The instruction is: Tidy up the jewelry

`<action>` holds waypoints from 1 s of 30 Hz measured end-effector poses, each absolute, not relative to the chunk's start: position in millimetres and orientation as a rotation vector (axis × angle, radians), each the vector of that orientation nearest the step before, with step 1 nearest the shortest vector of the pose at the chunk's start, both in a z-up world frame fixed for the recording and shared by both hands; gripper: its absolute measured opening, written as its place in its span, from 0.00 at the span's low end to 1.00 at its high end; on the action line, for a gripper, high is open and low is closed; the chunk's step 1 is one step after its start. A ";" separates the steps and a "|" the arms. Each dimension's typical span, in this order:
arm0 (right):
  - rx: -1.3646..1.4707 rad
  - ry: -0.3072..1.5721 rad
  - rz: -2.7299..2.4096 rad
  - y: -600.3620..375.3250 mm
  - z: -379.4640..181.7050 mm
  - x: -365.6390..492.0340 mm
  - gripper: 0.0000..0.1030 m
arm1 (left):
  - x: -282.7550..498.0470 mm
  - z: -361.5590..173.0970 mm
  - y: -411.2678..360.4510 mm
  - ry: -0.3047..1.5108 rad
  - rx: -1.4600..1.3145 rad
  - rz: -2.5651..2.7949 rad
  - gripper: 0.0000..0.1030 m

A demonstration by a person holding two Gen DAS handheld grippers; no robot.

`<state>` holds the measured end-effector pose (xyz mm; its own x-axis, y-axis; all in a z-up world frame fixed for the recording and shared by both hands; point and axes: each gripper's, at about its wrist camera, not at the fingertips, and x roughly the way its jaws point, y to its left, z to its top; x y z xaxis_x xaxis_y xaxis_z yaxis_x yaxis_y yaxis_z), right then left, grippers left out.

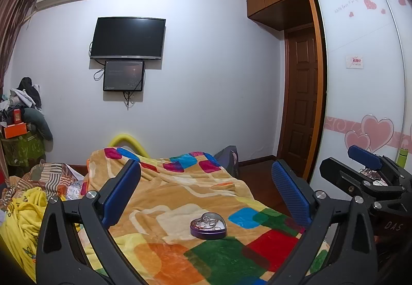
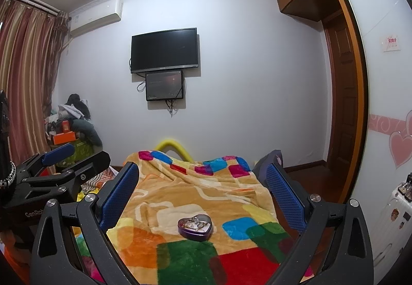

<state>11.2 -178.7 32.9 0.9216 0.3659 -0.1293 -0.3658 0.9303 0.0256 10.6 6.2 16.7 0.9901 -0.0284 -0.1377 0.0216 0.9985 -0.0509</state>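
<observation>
A purple heart-shaped tin [image 1: 208,225] lies open on the patchwork blanket [image 1: 180,182], with silvery and gold jewelry tangled inside. In the right wrist view the same tin [image 2: 195,227] sits low in the middle. My left gripper [image 1: 206,165] is open, its blue pads spread wide above and in front of the tin, holding nothing. My right gripper [image 2: 203,167] is likewise open and empty, hovering short of the tin. Each gripper shows in the other's view: the right gripper [image 1: 352,164] at the far right, the left gripper [image 2: 77,158] at the far left.
The blanket [image 2: 206,189] covers a bed that runs toward the wall with a television [image 1: 128,38]. Yellow clothing [image 1: 23,210] and striped fabric lie to the left. A clutter pile with an orange box [image 2: 63,137] stands back left. A wardrobe with heart stickers [image 1: 360,78] and a white suitcase [image 2: 391,220] stand to the right.
</observation>
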 end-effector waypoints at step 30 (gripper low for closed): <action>0.011 0.141 0.369 -177.7 30.2 10.4 0.95 | 10.4 16.0 6.2 0.147 -0.062 -0.040 0.99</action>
<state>10.4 -177.7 30.2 0.9231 0.3599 -0.1350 -0.3584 0.9329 0.0361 10.4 6.2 16.0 0.9884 -0.0443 -0.1455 0.0351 0.9973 -0.0650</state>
